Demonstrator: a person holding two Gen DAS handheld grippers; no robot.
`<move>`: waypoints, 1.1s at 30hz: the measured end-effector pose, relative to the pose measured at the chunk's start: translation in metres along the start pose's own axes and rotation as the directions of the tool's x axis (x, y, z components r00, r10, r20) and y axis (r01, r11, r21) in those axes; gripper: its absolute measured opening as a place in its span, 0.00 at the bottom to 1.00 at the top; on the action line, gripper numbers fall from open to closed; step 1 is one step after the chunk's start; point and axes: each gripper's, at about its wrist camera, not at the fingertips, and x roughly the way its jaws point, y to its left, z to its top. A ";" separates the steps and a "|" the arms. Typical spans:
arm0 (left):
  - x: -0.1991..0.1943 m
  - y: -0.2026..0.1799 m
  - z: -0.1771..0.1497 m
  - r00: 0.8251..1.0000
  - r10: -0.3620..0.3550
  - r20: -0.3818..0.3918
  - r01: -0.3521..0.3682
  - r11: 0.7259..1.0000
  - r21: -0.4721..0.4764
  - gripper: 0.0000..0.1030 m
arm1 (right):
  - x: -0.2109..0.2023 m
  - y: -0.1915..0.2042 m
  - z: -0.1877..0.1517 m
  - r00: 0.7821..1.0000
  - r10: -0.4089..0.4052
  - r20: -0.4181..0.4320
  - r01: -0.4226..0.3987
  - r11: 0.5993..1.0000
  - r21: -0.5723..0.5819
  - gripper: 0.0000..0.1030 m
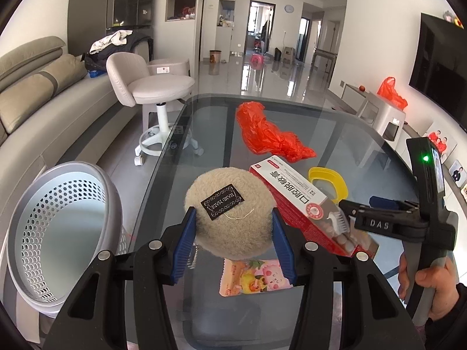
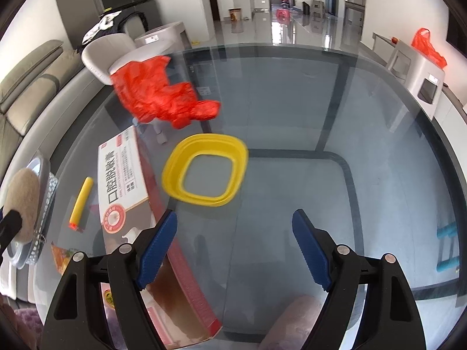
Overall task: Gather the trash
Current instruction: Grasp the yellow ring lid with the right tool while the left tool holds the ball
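Blue-padded left tongs (image 1: 232, 233) grip a tan fuzzy ball (image 1: 230, 210) above the glass desk (image 1: 335, 134), beside a perforated grey bin (image 1: 58, 233). Right tongs (image 2: 235, 250) hang wide and empty over a red-and-white box (image 2: 131, 180) and yellow ring (image 2: 204, 169).

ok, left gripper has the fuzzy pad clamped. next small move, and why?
Probably swing the left gripper left over the perforated bin and release. The fuzzy pad is pinched between its fingers, above the glass table, and the bin's open mouth sits just beside it.
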 end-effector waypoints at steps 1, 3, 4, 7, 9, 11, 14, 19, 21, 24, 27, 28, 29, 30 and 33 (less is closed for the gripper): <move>0.000 0.000 0.000 1.000 0.002 0.000 -0.002 1.000 0.000 0.48 | 0.000 0.004 -0.001 1.000 0.006 -0.001 -0.006 1.000 -0.007 0.75; 0.001 0.001 0.001 1.000 0.003 0.000 -0.003 1.000 0.000 0.48 | 0.003 0.012 -0.002 1.000 0.011 -0.007 -0.011 1.000 -0.024 0.75; 0.001 0.001 0.001 1.000 0.003 0.000 -0.003 1.000 0.000 0.48 | 0.004 0.017 -0.003 1.000 0.010 -0.008 -0.011 0.999 -0.039 0.75; 0.001 0.001 0.001 1.000 0.004 -0.002 -0.004 1.000 0.001 0.48 | 0.008 0.025 -0.002 1.000 0.003 -0.003 -0.003 0.999 -0.050 0.75; 0.001 0.001 0.001 1.000 0.003 0.000 -0.003 1.000 0.002 0.48 | 0.010 0.026 0.000 1.000 0.015 -0.008 -0.015 0.999 -0.030 0.75; 0.001 0.001 0.000 1.000 0.007 0.002 -0.007 1.000 0.003 0.48 | 0.013 0.025 0.002 1.000 0.026 -0.011 -0.026 1.000 -0.006 0.75; 0.000 0.001 0.000 1.000 0.013 0.008 -0.013 1.000 0.004 0.48 | 0.018 0.025 0.007 1.000 -0.001 -0.007 0.001 1.000 0.017 0.75; -0.002 0.005 -0.001 1.000 0.019 0.015 -0.019 1.000 0.006 0.48 | 0.028 0.025 0.014 1.000 -0.014 -0.017 0.014 0.999 0.035 0.75; -0.003 0.005 -0.002 1.000 0.018 0.015 -0.018 1.000 0.005 0.48 | 0.033 0.028 0.017 1.000 -0.022 -0.015 0.023 0.999 0.032 0.75; -0.004 0.005 -0.001 1.000 0.019 0.016 -0.019 1.000 0.006 0.48 | 0.036 0.029 0.021 0.999 -0.038 -0.002 0.038 0.998 0.040 0.75; -0.004 0.006 -0.002 1.000 0.020 0.016 -0.020 1.000 0.007 0.48 | 0.040 0.029 0.024 0.999 -0.054 0.003 0.053 0.998 0.035 0.75; -0.004 0.006 -0.002 1.000 0.021 0.016 -0.022 1.000 0.006 0.48 | 0.041 0.030 0.025 0.999 -0.055 0.005 0.054 0.998 0.032 0.74; -0.005 0.008 -0.002 1.000 0.023 0.015 -0.023 1.000 0.005 0.48 | 0.041 0.030 0.026 0.999 -0.052 0.008 0.052 0.998 0.029 0.68; -0.005 0.009 -0.002 1.000 0.023 0.014 -0.023 1.000 0.002 0.48 | 0.040 0.030 0.026 0.999 -0.053 0.012 0.052 0.998 0.025 0.67; -0.005 0.012 -0.002 1.000 0.023 0.012 -0.023 1.000 -0.006 0.48 | 0.038 0.027 0.025 0.999 -0.036 0.010 0.036 0.999 0.036 0.66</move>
